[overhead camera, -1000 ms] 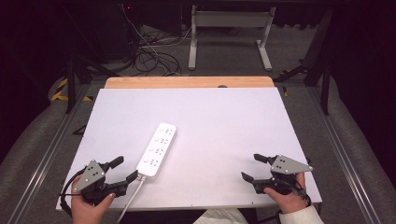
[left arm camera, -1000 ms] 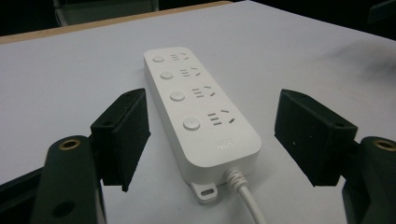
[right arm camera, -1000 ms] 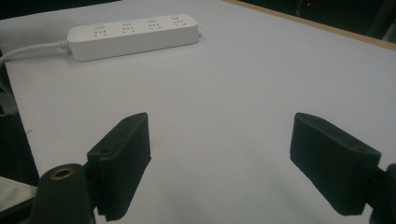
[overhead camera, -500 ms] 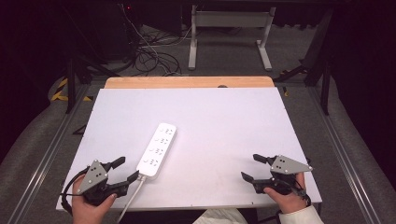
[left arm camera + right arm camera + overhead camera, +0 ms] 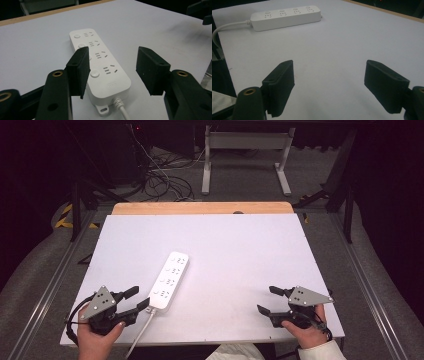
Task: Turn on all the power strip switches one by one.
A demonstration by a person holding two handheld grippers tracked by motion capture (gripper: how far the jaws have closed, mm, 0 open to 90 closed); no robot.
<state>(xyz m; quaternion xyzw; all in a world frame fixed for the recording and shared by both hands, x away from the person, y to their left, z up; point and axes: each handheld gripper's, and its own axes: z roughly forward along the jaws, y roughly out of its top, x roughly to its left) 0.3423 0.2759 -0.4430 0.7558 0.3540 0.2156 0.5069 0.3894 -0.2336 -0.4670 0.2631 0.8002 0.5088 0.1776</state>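
Left gripper [image 5: 112, 72]: black jaws parted to a middling gap, just closing, pads not yet pressing; cord end of the white plastic four-outlet power strip [image 5: 98, 63] framed between and beyond them, nothing clamped. In the high view, same gripper [image 5: 139, 299] at 7 o'clock of the table, tips just beside the strip's near end.

Right gripper [image 5: 329, 87]: jaws spread wide, nothing between, bare board beneath; in the high view [image 5: 265, 301] parked at 5 o'clock, well apart from the strip.

Power strip [image 5: 168, 280]: lay flat, left of centre, long axis running from 7 toward 1 o'clock. White round cord [image 5: 141, 332] left its near end and dropped over the table's front edge at 6 o'clock.

Handling, as judged: rigid moulded shell, light, smooth and likely slippery under hard pads; not fragile. Best taken across the narrow width near the cord end, pads on the long side walls, clear of the switch buttons. Trailing cord likely to drag and swing the body when lifted.

Surroundings: flat white rectangular table top [image 5: 240, 255] with a light wooden strip [image 5: 200, 208] at 12 o'clock; loose black cables [image 5: 165, 185] and a grey metal frame [image 5: 245, 155] on the floor beyond. Nothing on the board blocking the approach.
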